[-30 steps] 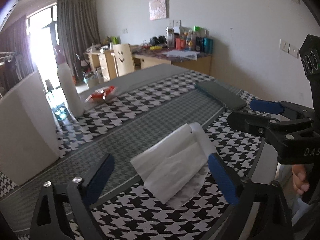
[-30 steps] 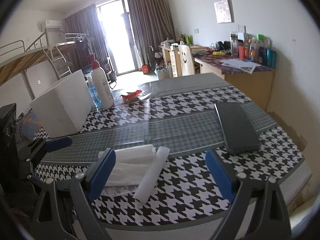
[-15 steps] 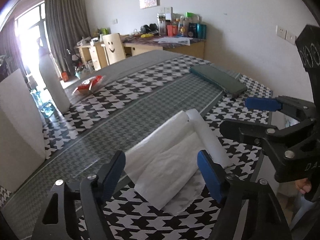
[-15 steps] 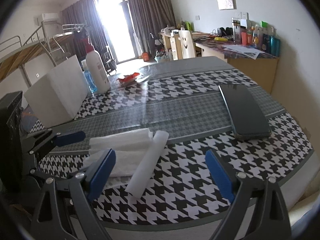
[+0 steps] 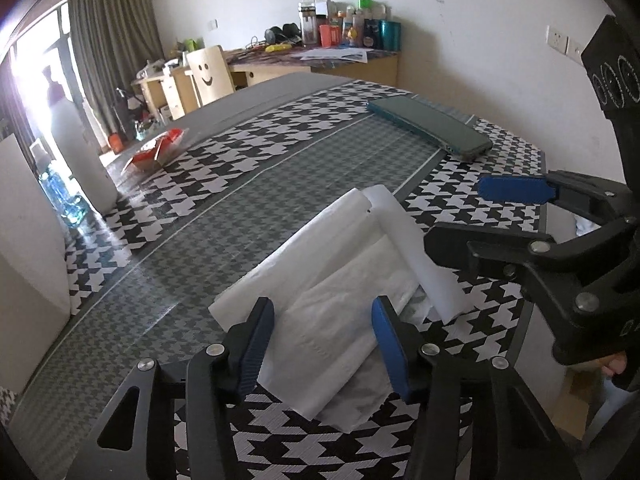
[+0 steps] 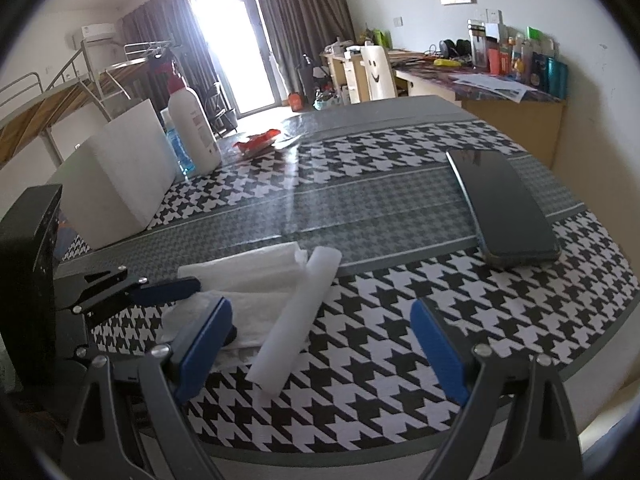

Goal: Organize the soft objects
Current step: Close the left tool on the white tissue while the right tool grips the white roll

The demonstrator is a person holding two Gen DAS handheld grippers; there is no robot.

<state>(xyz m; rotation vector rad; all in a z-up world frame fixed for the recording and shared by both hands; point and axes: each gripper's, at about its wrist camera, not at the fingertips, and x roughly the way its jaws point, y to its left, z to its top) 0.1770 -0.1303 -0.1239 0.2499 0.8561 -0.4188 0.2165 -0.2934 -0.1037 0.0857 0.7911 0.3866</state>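
A pile of white soft sheets point(image 5: 332, 304) lies on the houndstooth table near its front edge, with a rolled white sheet point(image 5: 412, 248) along its right side. My left gripper point(image 5: 324, 336) is low over the pile, its blue pads on either side of the folded sheet with a gap on each side. My right gripper point(image 6: 320, 344) is open just above the table, with the roll point(image 6: 296, 320) between its fingers. The right gripper also shows in the left wrist view point(image 5: 516, 208), just right of the roll.
A dark phone point(image 6: 504, 208) lies at the right of the table. A white foam box point(image 6: 116, 180), a white bottle point(image 6: 194, 124) and a red wrapper point(image 6: 258, 142) stand at the far left. A cluttered desk point(image 6: 500, 92) is behind.
My left gripper has moved forward and down onto the pile and its fingers have narrowed around the folded sheet. My right gripper has shifted slightly closer to the roll.
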